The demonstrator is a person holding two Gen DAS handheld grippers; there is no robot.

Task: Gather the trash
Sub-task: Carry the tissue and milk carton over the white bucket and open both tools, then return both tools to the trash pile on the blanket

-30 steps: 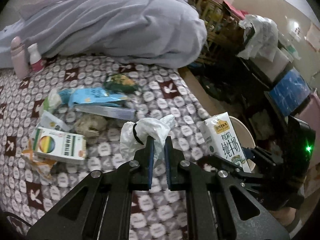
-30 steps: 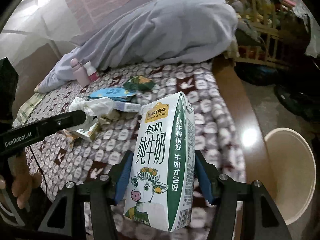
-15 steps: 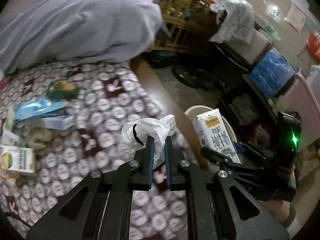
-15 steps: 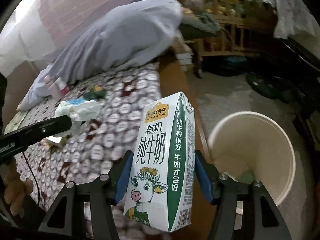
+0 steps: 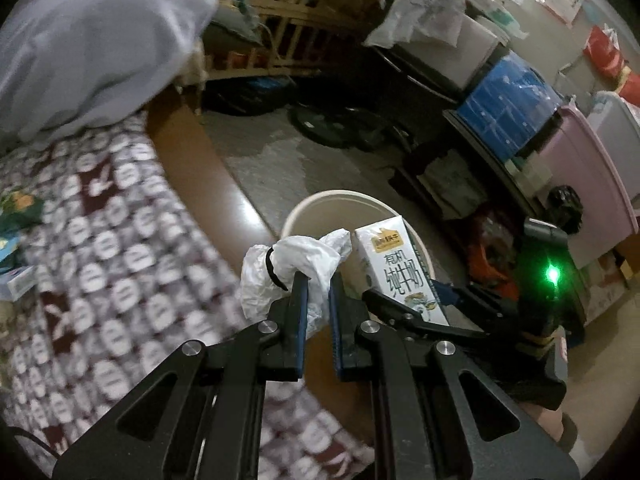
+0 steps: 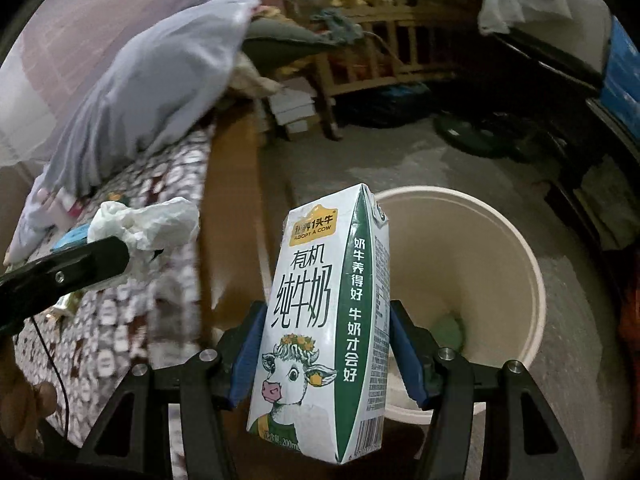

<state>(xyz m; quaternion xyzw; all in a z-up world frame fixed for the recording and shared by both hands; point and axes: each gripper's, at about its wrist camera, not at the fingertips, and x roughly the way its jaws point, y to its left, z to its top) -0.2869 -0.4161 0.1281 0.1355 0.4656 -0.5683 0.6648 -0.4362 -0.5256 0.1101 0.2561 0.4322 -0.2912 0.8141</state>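
Left tongs (image 5: 318,292): you are pinching the soft, light plastic bag (image 5: 296,264) at its bunched neck
Right tongs (image 6: 326,350): you are squeezing the milk carton (image 6: 324,320) by its flat sides, beside the bin (image 6: 480,260); it looks light and easy to crush
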